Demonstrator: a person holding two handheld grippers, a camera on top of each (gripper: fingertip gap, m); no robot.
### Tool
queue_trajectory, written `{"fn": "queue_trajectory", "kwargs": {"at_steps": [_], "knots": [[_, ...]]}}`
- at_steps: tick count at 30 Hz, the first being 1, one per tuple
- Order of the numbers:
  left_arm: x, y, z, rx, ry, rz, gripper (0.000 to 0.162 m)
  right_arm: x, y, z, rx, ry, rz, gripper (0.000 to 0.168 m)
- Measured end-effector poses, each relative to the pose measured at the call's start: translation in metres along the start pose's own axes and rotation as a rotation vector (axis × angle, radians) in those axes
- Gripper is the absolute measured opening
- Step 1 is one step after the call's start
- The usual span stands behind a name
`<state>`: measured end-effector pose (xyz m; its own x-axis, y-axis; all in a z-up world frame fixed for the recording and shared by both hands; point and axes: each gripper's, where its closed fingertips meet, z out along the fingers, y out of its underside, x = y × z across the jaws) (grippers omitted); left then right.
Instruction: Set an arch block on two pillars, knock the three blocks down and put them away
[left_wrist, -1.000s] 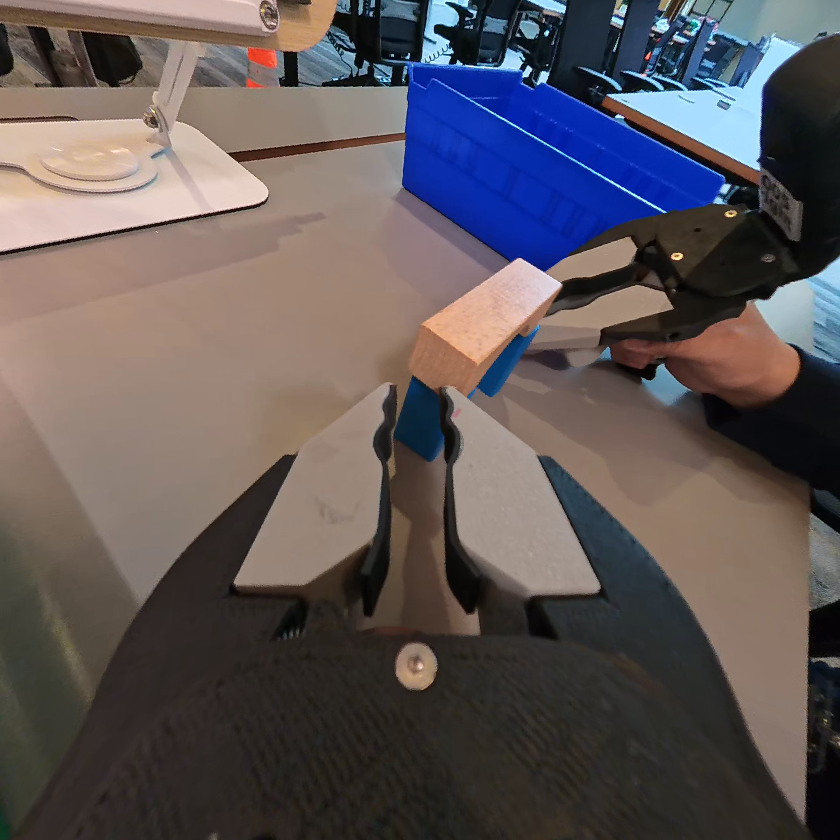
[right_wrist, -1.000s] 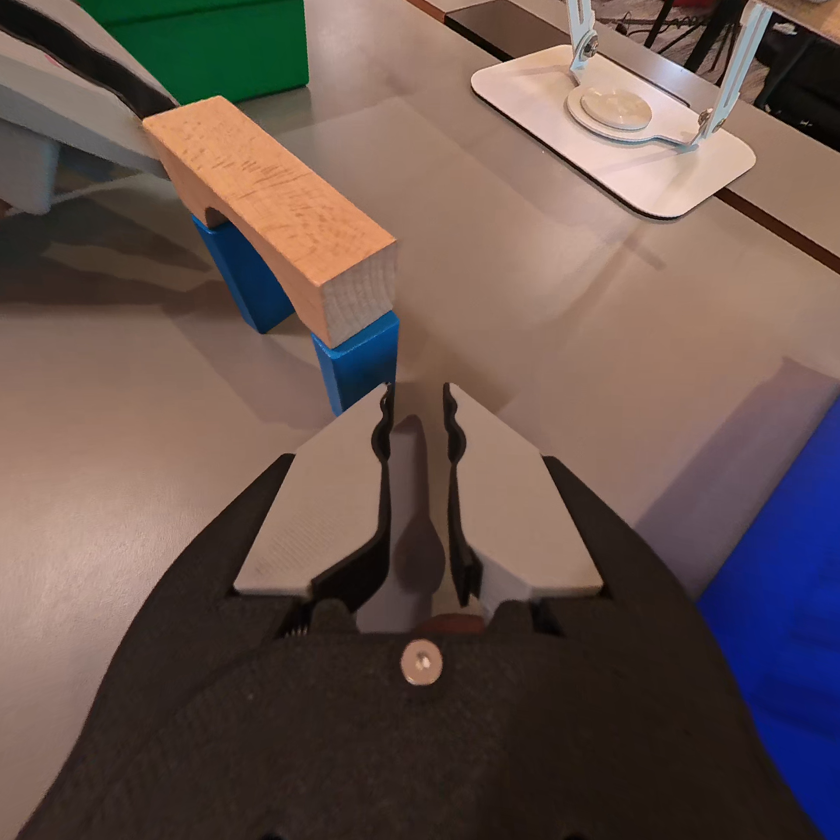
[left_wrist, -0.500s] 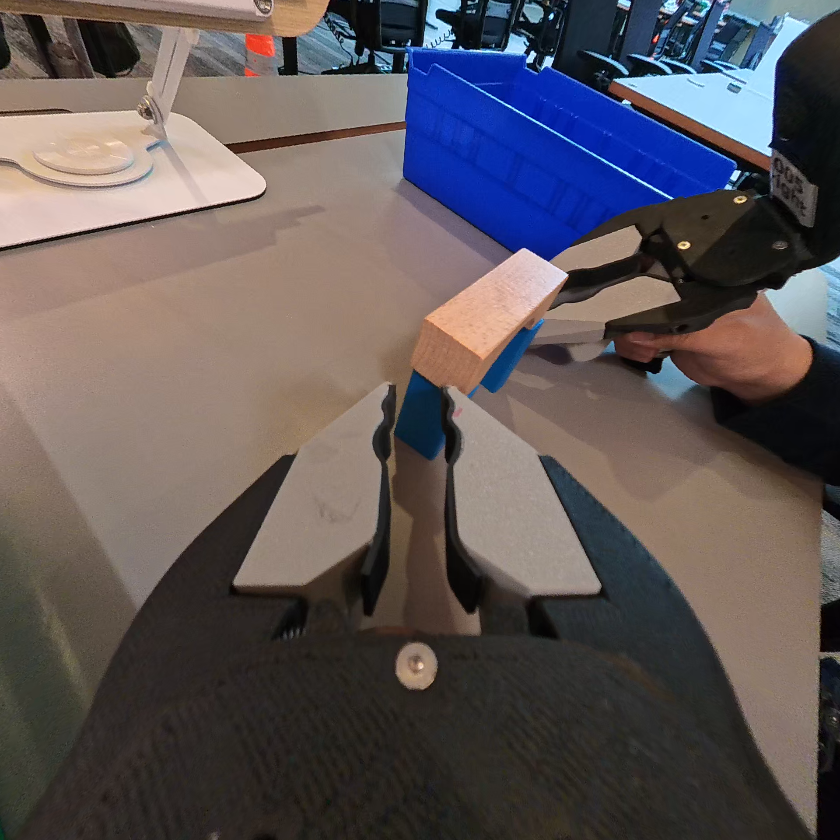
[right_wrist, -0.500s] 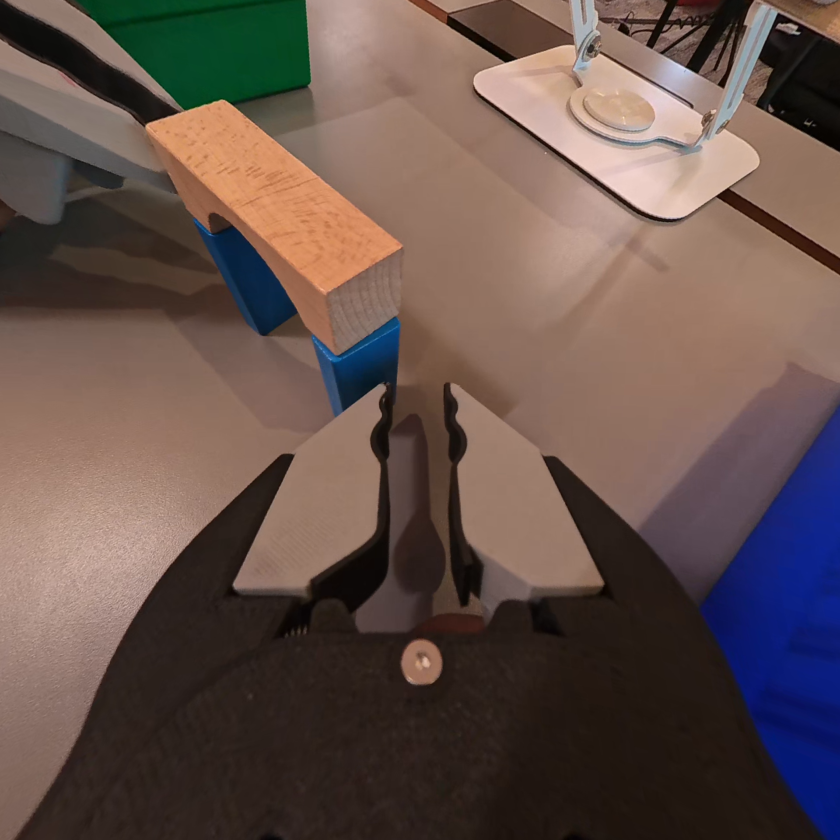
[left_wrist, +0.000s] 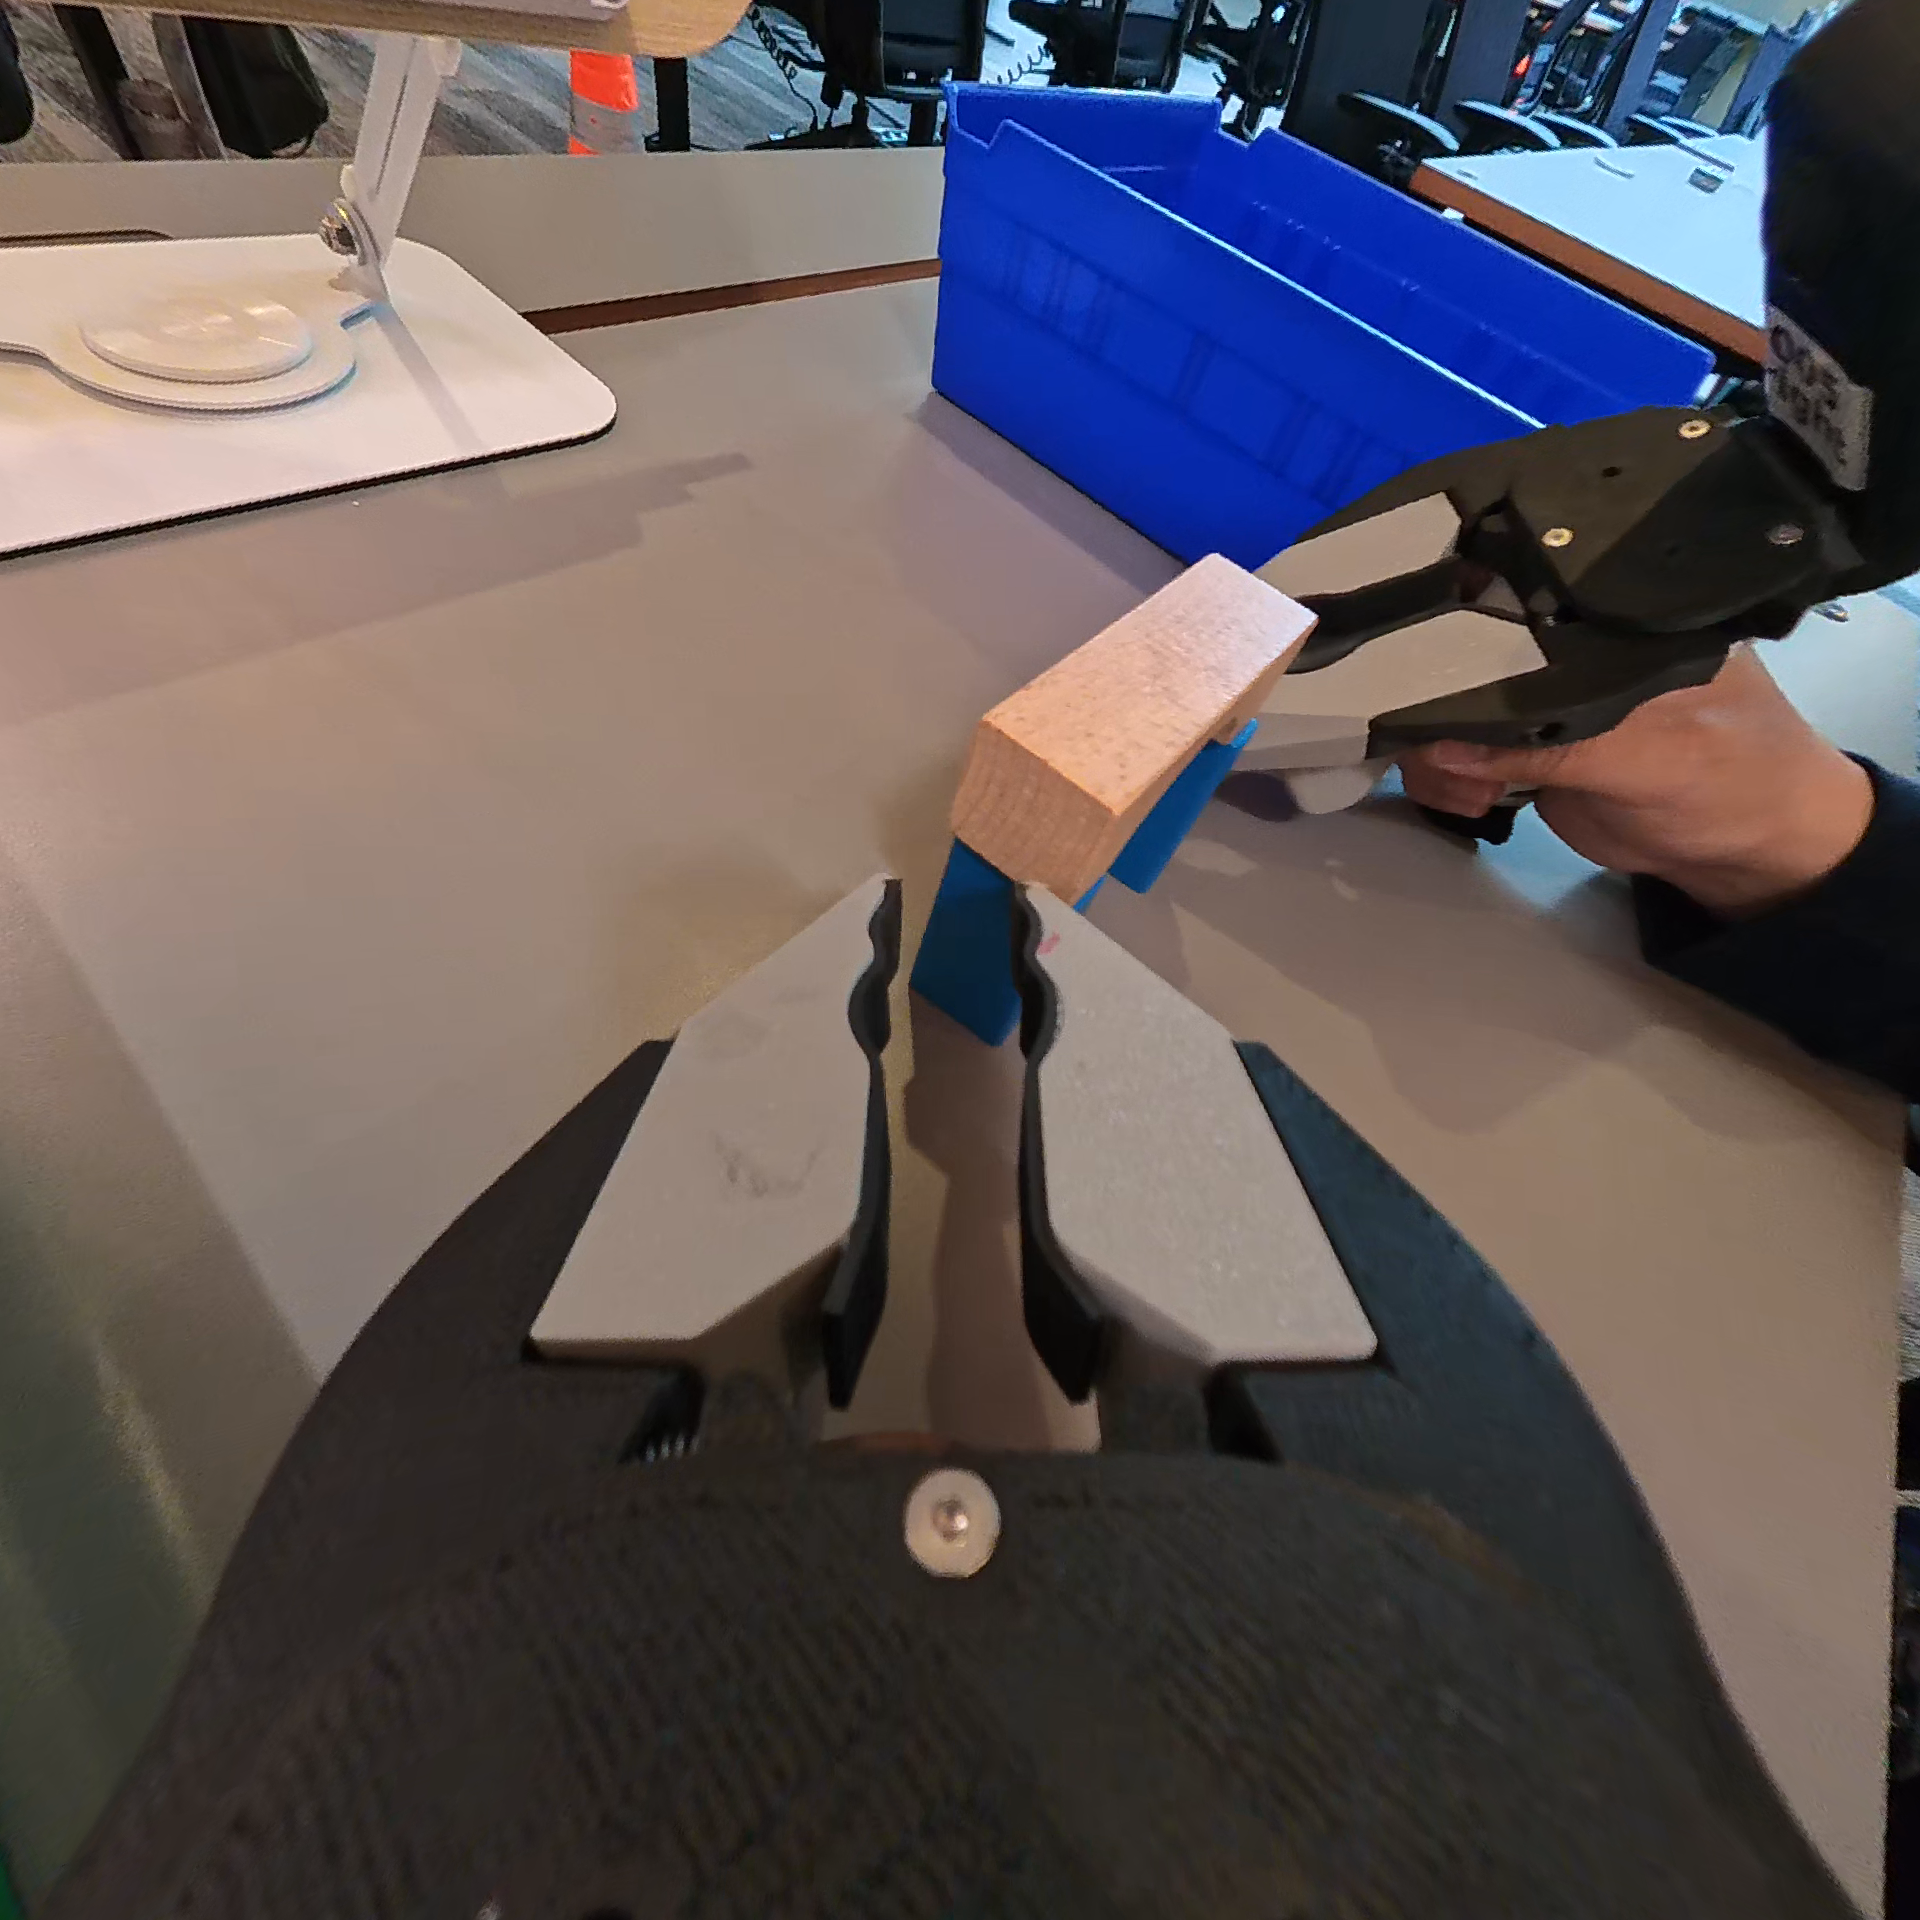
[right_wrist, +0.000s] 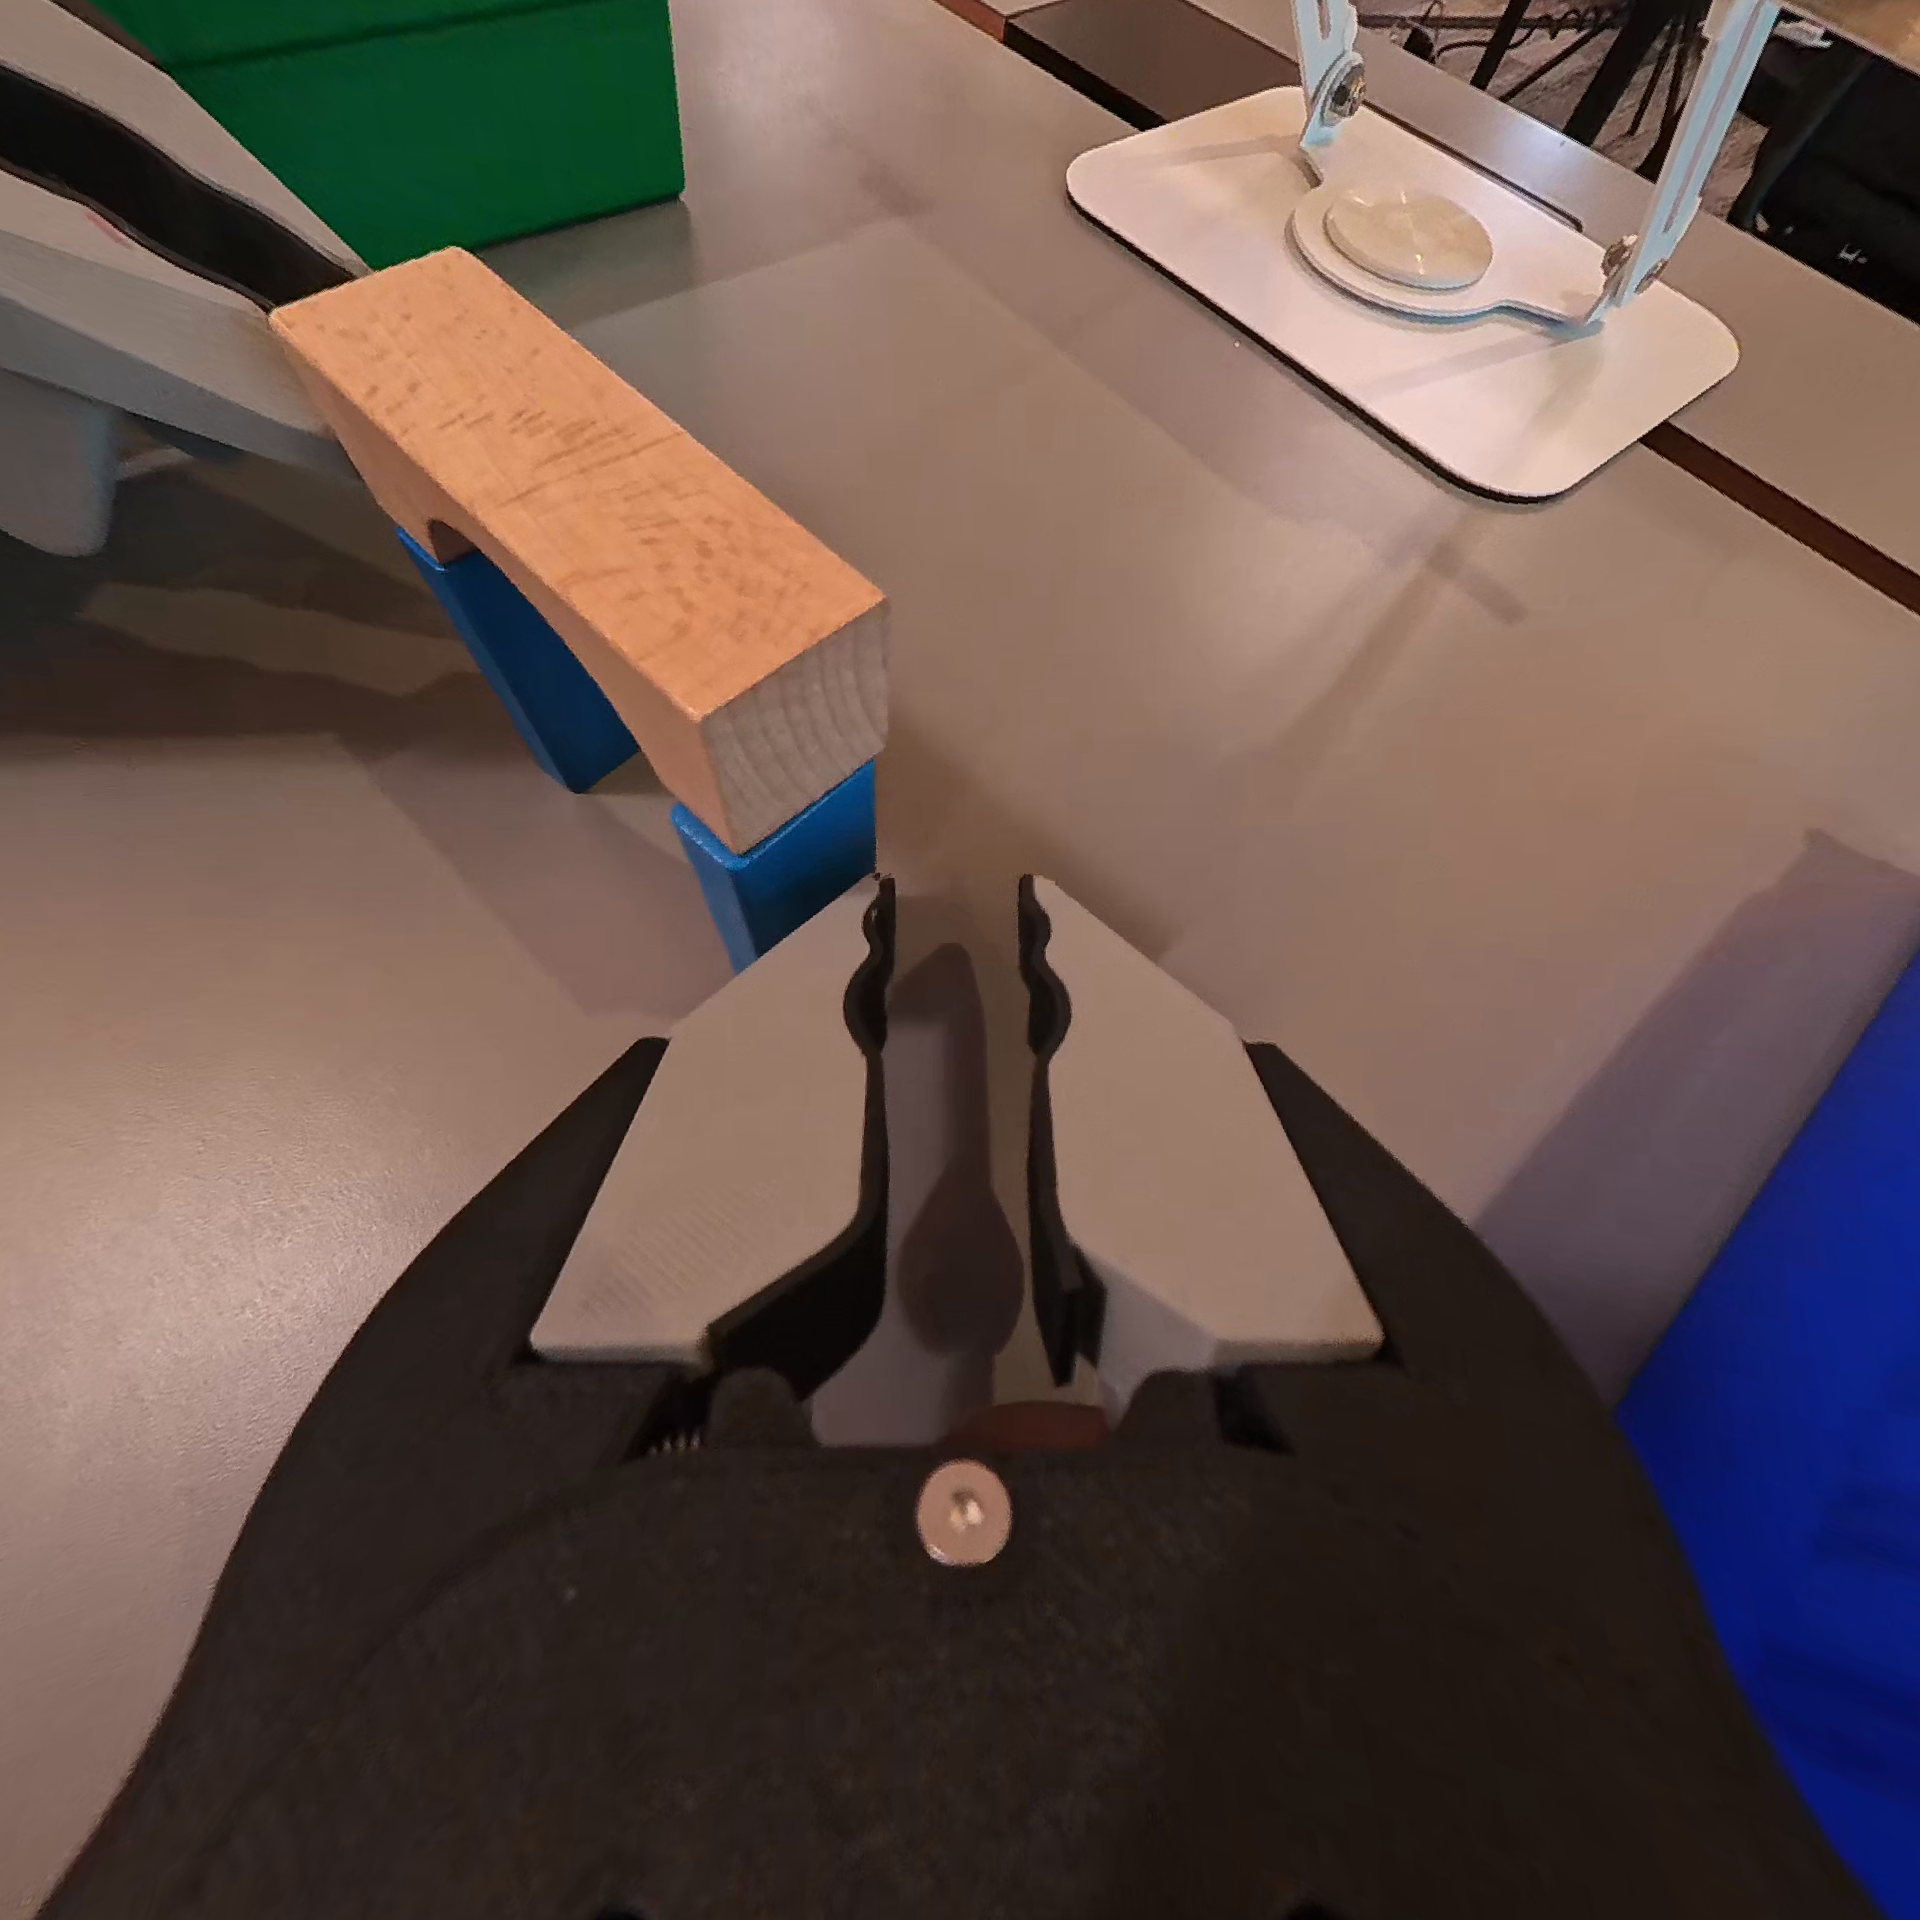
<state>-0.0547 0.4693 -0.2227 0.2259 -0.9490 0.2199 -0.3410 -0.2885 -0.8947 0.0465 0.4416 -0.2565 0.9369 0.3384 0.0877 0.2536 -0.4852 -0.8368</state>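
Left wrist view, change: from a second ago we see almost none; the wooden arch block (left_wrist: 1132, 727) sits as before on two blue pillars (left_wrist: 966, 961), so we judge the build done and the knock-down next.
Left gripper (left_wrist: 954, 902): narrowly parted, holding nothing, tips just before the near pillar.
Blue bin (left_wrist: 1195, 395): beyond the arch; we cannot see its contents.
Right wrist view, change: little again; the arch fills more of the picture.
Right gripper (right_wrist: 951, 896): narrowly parted, holding nothing, beside the nearest pillar.
Green box (right_wrist: 436, 114): behind, contents hidden.
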Motion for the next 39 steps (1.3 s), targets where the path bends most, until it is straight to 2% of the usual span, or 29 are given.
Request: {"fn": "queue_trajectory", "kwargs": {"at_steps": [29, 31, 35, 39], "knots": [[-0.002, 0.003, -0.004, -0.009, -0.011, 0.005, 0.019, -0.010, 0.004, -0.028, 0.052, -0.026, -0.001, 0.030], [-0.005, 0.003, -0.006, -0.007, -0.020, -0.006, 0.019, -0.016, 0.001, -0.035, 0.085, -0.062, -0.004, 0.028], [-0.009, 0.003, -0.008, 0.000, -0.025, -0.034, 0.019, -0.059, -0.010, -0.047, 0.170, -0.277, -0.069, 0.028], [-0.010, 0.005, -0.007, -0.009, -0.034, -0.028, 0.020, -0.084, -0.012, -0.046, 0.176, -0.345, -0.157, 0.034]]}}
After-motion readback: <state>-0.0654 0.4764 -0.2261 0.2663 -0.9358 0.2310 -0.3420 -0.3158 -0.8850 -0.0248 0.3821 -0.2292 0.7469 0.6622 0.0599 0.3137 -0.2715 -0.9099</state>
